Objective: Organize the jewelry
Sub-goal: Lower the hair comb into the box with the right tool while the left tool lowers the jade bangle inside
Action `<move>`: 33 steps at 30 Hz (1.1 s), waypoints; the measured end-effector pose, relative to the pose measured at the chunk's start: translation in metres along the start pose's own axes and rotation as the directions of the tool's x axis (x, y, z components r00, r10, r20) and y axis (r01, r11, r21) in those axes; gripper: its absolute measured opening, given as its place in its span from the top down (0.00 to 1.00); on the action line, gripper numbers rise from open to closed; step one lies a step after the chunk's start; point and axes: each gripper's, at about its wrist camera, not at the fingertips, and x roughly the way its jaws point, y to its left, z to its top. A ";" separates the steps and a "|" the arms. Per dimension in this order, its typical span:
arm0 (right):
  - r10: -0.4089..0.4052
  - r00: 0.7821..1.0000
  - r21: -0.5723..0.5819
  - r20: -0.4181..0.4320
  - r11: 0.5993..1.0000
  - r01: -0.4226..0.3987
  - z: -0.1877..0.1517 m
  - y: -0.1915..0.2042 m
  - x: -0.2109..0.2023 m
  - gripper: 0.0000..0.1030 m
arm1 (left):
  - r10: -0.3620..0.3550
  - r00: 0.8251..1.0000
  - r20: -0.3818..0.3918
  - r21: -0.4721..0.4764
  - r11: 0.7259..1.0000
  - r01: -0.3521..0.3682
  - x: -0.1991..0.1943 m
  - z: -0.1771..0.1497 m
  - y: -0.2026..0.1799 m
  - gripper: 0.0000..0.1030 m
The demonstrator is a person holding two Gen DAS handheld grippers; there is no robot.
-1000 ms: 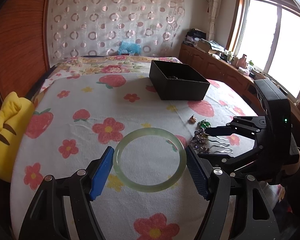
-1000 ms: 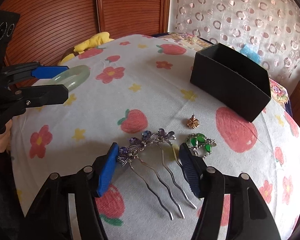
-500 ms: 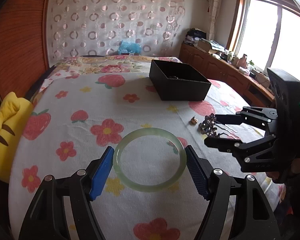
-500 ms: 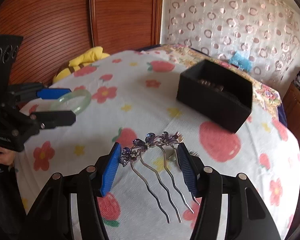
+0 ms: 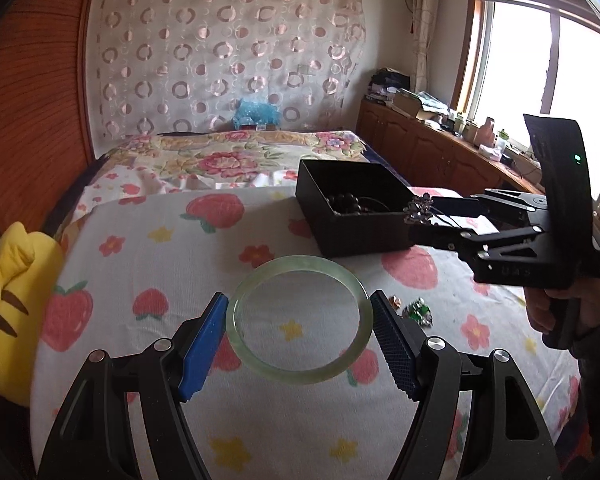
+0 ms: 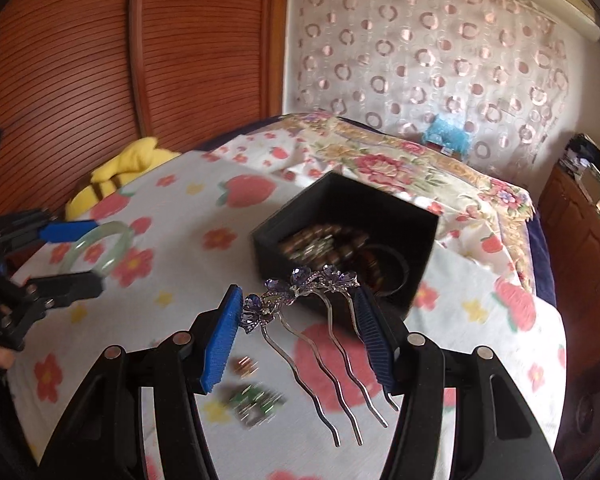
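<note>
- Right gripper (image 6: 298, 322): blue pads closed onto the hair comb (image 6: 300, 294), a silver three-pronged piece headed by purple crystal butterflies; the head spans the gap between the pads and the wavy prongs trail back toward the camera.
- Left gripper (image 5: 298, 320): pads set wide, pressing the outer rim of the jade bangle (image 5: 298, 318), a pale green translucent ring held flat between them.
- Just ahead of the right gripper: the black box (image 6: 346, 240), open-topped, with dark beads and a bracelet inside; the comb head hangs at its near edge.
- Below the right gripper, on the strawberry sheet (image 6: 188, 280): a green brooch (image 6: 256, 400) and a small gold charm (image 6: 244, 366), both blurred.
- Change: a second ago the comb lay on the sheet beside the brooch; it is now lifted and carried to the box, and the bangle has stayed clamped.
</note>
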 end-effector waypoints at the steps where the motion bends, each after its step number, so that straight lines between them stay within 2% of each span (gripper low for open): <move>1: -0.008 1.000 0.013 0.000 1.000 0.008 0.006 -0.007 0.005 0.42 | 0.002 1.000 0.000 0.000 1.000 -0.002 0.002 0.003 0.000 0.33; 10: -0.049 0.999 0.069 -0.009 0.996 0.050 0.044 -0.040 0.046 0.41 | 0.048 0.999 -0.003 0.025 0.999 -0.048 0.027 0.031 0.004 0.33; 17: -0.014 0.999 0.126 -0.037 0.992 0.019 0.062 -0.061 0.074 0.41 | 0.043 0.999 -0.010 0.046 0.998 -0.042 0.051 0.055 -0.004 0.33; 23: -0.003 1.000 0.191 0.004 0.982 0.003 0.062 -0.081 0.057 0.40 | 0.021 1.000 0.013 0.072 0.997 -0.022 0.065 0.081 -0.025 0.33; 33: -0.053 0.998 0.252 0.026 0.967 0.044 0.024 -0.105 0.016 0.40 | 0.006 1.000 -0.001 0.121 0.993 -0.006 0.109 0.115 -0.063 0.33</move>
